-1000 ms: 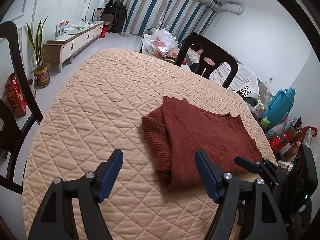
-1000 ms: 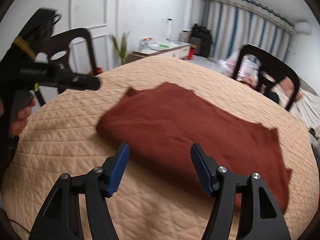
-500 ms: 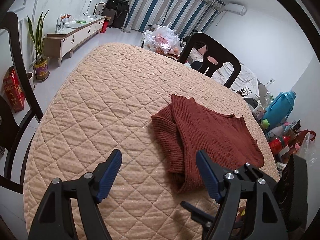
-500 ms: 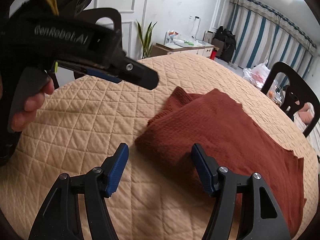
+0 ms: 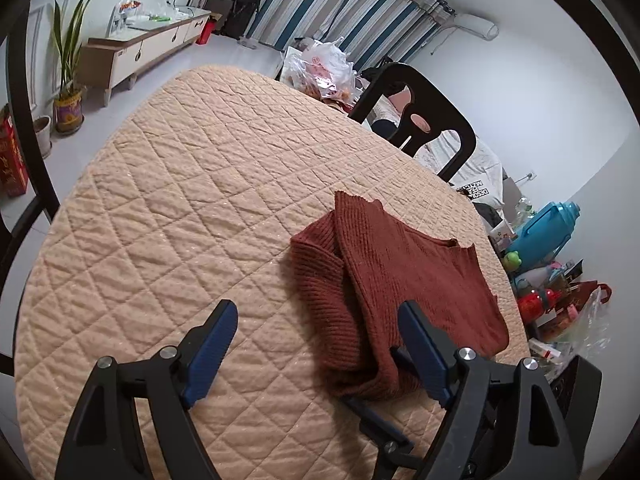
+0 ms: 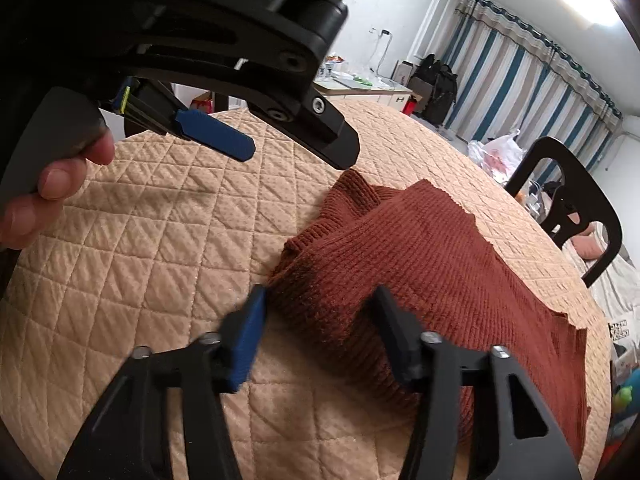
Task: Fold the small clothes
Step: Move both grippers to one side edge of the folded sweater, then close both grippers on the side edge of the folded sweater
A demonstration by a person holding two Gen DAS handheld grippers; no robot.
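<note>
Left wrist view: ribbed rust-red knit sweater [image 5: 404, 280] lies folded on the quilted tan table cover [image 5: 180, 220]; left gripper [image 5: 320, 356] opening, empty. Right wrist view: right gripper [image 6: 320, 320] closing — sweater's bunched edge sits between its blue pads, unpinched.

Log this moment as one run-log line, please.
stage: regrasp for next fold | right gripper: closing around near corner of rust sweater | left gripper: opening, nothing held | surface: quilted table cover

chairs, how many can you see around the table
2. One chair stands at the table's far edge; part of another shows at the left edge. Others may be hidden.
</note>
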